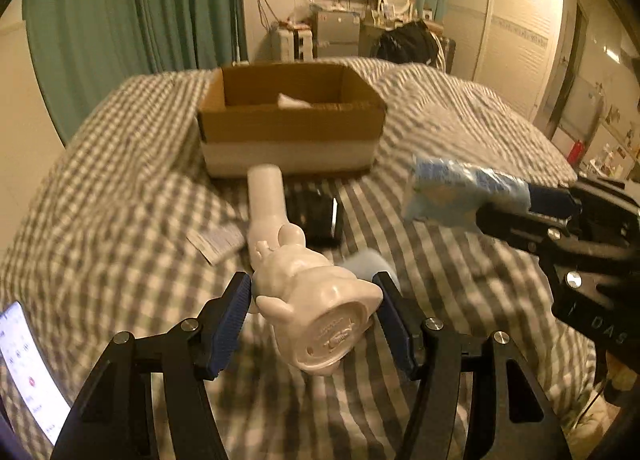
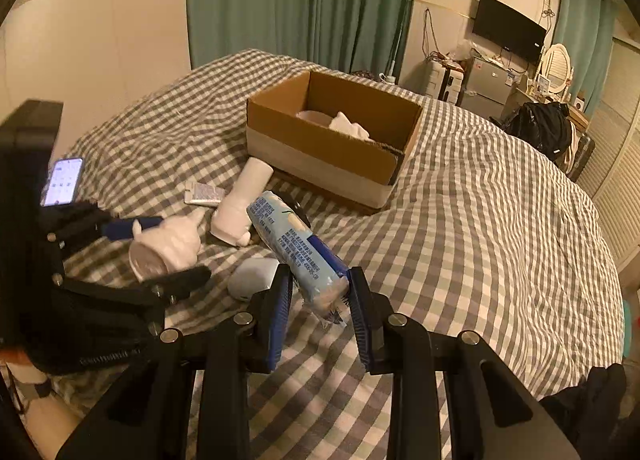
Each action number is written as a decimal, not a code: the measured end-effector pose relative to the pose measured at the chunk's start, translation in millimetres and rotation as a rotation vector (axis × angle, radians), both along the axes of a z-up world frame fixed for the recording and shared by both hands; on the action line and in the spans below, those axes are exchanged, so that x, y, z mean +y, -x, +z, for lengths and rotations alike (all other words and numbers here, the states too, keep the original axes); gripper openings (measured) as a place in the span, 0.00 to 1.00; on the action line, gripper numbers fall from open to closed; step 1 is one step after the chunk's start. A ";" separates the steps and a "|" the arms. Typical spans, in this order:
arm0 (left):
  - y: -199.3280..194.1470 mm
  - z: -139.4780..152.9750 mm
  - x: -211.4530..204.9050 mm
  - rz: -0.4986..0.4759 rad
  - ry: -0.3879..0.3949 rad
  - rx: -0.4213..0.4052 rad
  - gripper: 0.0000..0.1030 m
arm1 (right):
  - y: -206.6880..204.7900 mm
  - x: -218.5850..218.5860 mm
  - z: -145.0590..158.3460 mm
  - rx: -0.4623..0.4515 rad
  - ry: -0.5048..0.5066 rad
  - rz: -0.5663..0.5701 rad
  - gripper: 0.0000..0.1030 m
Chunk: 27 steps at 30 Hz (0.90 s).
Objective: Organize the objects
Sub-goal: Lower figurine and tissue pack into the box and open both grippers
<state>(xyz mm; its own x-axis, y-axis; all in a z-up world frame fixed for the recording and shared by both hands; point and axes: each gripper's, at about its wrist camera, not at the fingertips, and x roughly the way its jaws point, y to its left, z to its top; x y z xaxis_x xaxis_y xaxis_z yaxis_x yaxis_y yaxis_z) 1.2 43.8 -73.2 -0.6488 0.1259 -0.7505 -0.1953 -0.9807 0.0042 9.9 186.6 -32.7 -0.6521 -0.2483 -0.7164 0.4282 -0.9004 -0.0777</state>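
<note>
Left wrist view: my left gripper (image 1: 314, 306) jaws clamp the white figurine (image 1: 316, 312), right gripper (image 2: 320, 292) jaws clamp the blue packet (image 2: 296, 244); next, carry both to the cardboard box (image 1: 292, 132) at frame centre.

Open bedspread (image 2: 500, 228) right of the cardboard box (image 2: 332, 148); white bottle (image 2: 244, 196) blocks its near side

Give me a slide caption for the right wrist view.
Right gripper holds a blue snack pack above the checked bed, cardboard box ahead.
</note>
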 end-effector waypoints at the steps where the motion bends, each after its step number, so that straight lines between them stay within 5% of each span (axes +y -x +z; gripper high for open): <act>1: 2.0 3.5 -1.0 0.000 -0.002 0.006 0.62 | -0.2 -0.7 3.2 0.010 -0.001 -0.001 0.27; 14: 60.6 55.5 -8.4 0.005 -0.021 0.098 0.62 | 30.1 -11.3 56.7 0.130 -0.006 0.008 0.27; 27: 167.5 89.4 -19.1 0.052 -0.003 0.167 0.62 | 124.6 -25.6 100.9 0.212 0.033 0.002 0.27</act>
